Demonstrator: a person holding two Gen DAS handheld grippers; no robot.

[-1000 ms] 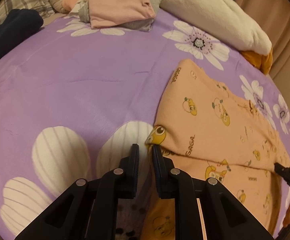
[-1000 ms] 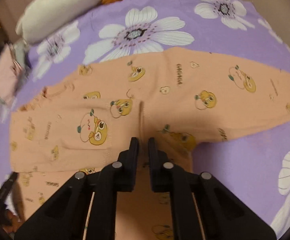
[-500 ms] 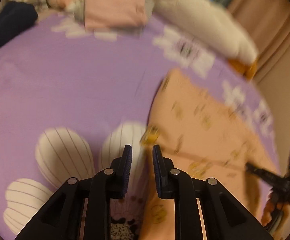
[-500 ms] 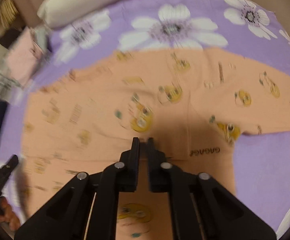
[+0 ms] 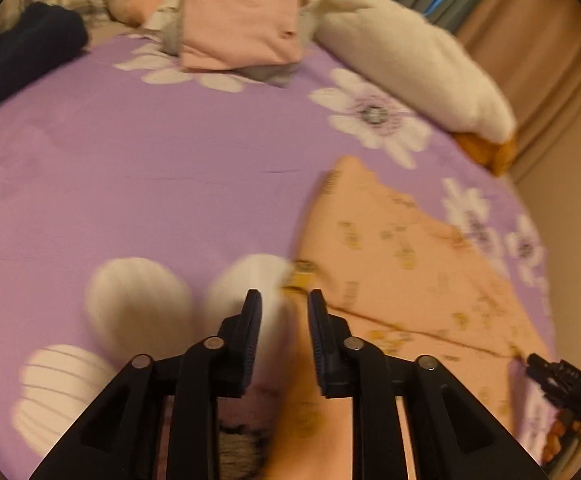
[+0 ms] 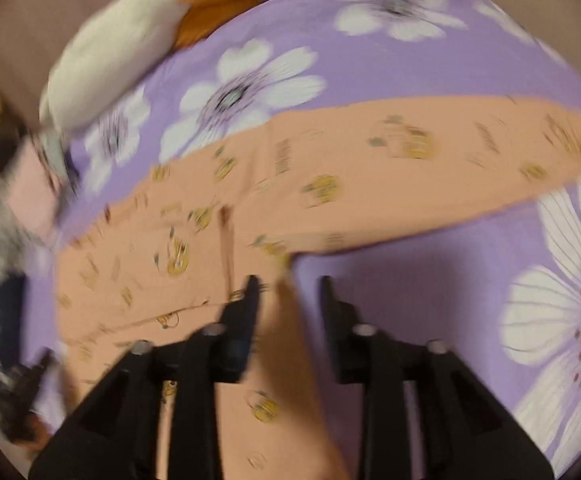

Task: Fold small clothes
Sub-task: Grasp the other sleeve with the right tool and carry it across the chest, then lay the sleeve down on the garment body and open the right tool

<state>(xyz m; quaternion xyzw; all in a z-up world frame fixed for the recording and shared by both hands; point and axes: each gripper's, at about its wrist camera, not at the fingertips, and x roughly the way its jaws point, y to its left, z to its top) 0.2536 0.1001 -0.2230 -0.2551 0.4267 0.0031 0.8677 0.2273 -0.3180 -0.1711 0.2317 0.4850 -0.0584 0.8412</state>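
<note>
My right tool (image 6: 288, 288) stood fairly wide and my left tool (image 5: 282, 304) narrower, both having just been opening, nothing pinched; a second earlier each was nearly shut. The peach cotton children's pants with yellow cartoon prints (image 6: 330, 184) lay flat on the purple flowered bedsheet (image 5: 150, 160), one folded edge loose between my right jaws. Light, soft and limp, I judged; best pinched at hem or waistband corners.
</note>
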